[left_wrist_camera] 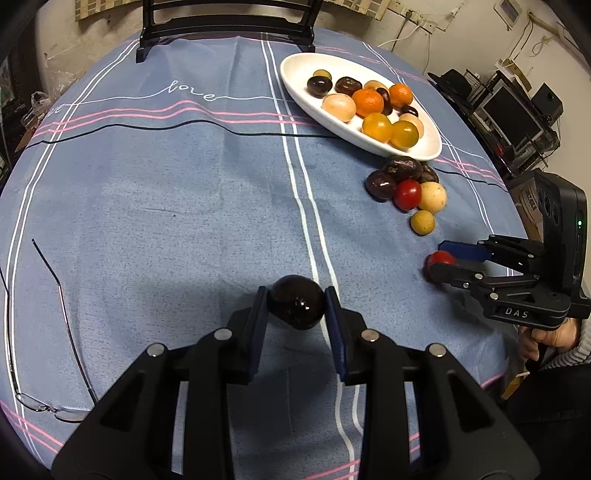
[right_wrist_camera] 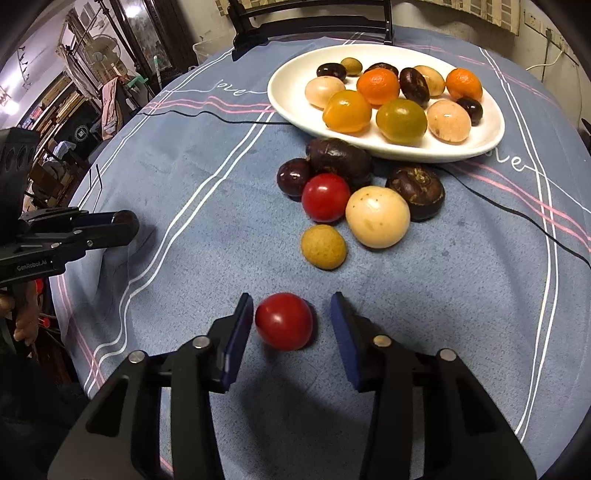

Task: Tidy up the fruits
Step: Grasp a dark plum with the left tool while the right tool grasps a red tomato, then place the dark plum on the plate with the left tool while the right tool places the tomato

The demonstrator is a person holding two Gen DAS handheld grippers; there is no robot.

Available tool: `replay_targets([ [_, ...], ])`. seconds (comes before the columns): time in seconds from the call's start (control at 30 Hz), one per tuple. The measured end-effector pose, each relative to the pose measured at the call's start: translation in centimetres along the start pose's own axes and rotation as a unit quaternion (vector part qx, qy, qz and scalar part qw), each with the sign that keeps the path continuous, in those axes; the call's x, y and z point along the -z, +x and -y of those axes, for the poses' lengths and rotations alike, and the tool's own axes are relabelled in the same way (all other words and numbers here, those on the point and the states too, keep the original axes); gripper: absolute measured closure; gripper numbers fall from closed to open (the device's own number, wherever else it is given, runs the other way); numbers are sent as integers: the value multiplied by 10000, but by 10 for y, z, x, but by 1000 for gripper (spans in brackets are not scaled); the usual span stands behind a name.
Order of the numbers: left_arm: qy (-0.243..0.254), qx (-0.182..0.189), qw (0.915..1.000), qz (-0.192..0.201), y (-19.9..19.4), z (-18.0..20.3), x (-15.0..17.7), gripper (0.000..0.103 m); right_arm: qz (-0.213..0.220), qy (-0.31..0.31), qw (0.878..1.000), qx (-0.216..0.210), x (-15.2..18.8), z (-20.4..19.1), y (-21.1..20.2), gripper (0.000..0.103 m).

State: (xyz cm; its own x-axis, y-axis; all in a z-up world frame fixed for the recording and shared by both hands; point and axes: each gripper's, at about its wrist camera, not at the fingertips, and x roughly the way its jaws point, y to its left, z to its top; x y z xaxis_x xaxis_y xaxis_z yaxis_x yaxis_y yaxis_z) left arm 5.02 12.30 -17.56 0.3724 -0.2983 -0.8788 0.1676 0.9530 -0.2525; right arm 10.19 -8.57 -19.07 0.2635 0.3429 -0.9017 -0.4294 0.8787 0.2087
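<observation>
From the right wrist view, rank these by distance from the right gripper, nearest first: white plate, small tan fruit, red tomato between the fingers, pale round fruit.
1. Red tomato, between the right gripper fingers.
2. Small tan fruit, just ahead.
3. Pale round fruit, ahead-right in the cluster.
4. White plate, at the far side.

— Hidden in the left view? Low side of the dark plum (left_wrist_camera: 297, 302), tucked behind the left tool (left_wrist_camera: 295, 308).

— Also half the red tomato (left_wrist_camera: 439, 258), covered by the right tool (left_wrist_camera: 441, 260). Can't tell open or shut there.

— Glasses (left_wrist_camera: 48, 404) cut off by the picture's edge.

— In the right view, far dark fruit (right_wrist_camera: 382, 67) on the plate (right_wrist_camera: 284, 96) mostly behind an orange (right_wrist_camera: 379, 86).

— Left tool (right_wrist_camera: 125, 221) tips too dark to make out. Chair (right_wrist_camera: 310, 22) top cut off.
</observation>
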Motion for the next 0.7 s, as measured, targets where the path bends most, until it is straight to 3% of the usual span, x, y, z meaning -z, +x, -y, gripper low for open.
replay_targets([
  [0.1, 42, 19, 10000, -33, 2, 2, -1, 72, -61, -43, 10000, -37, 2, -2, 2, 71],
  [0.27, 94, 77, 9999, -74, 7, 5, -5, 72, -97, -164, 9998, 26, 5, -5, 0, 73],
  [0.33, 162, 112, 9998, -63, 8, 10, -8, 72, 77, -174, 9997, 157, 4, -3, -12, 73],
  [0.47, 297, 229, 9992, -103, 15, 20, -15, 72, 578, 375, 9973, 245, -1, 23, -48, 73],
  [0.63, 595, 365, 9975, -135, 25, 40, -28, 72, 361, 745, 9958, 400, 19, 44, -37, 73],
  [0.7, 688, 401, 9968, -80, 25, 46, -36, 72, 590, 675, 9940, 625, 20, 45, -51, 73],
])
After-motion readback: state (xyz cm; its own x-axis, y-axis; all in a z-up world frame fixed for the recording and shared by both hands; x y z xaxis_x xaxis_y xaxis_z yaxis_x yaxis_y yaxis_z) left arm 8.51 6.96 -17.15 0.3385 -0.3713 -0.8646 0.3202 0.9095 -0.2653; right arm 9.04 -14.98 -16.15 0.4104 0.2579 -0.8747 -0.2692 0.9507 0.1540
